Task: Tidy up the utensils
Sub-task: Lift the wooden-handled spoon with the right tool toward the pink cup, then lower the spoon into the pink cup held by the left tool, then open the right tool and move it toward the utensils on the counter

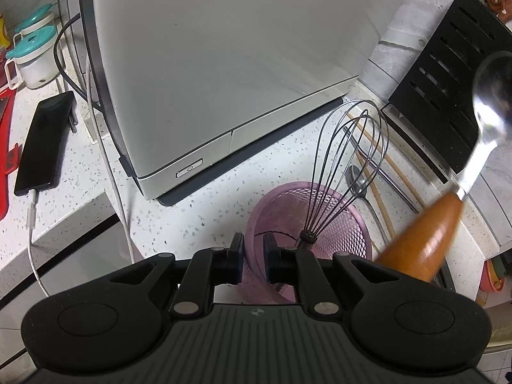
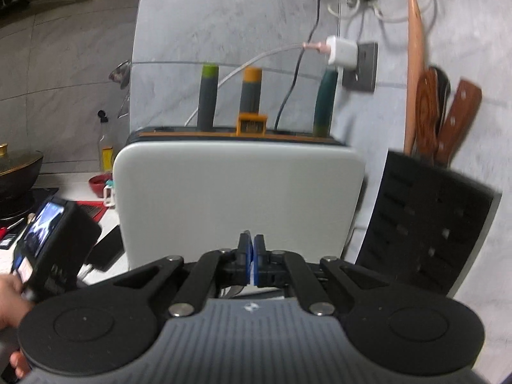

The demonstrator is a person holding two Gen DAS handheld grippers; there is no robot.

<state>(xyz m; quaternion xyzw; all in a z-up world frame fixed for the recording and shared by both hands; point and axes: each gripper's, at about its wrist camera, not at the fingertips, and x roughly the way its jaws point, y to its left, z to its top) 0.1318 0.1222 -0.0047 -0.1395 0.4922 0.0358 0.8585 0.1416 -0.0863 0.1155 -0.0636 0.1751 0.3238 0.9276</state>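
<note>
1. Pink plastic, full of little holes: that is the basket (image 1: 307, 224) on the speckled counter (image 1: 198, 211), at 6 o'clock from the big white machine (image 1: 224, 64).
2. The left tongs (image 1: 252, 257) pinch the basket's near rim, one finger (image 1: 236, 252) outside and one inside. There is a dark crack in the rim just beside them.
3. A wire whisk (image 1: 345, 166) stands in the basket and leans toward 1 o'clock.
4. A spoon with an orange handle (image 1: 448, 198) hangs in the air at 3 o'clock from the basket, bowl end up and blurry. More spoons and chopsticks (image 1: 380, 172) lie on the counter behind the basket.
5. The right tongs (image 2: 250, 257) are squeezed shut. Their own view does not show the spoon, so I cannot tell how it is gripped.
6. What could go wrong: the spoon may bump the whisk and miss the basket.
7. The light basket could tip, or the crack could grow, if the left tongs pull hard.
</note>
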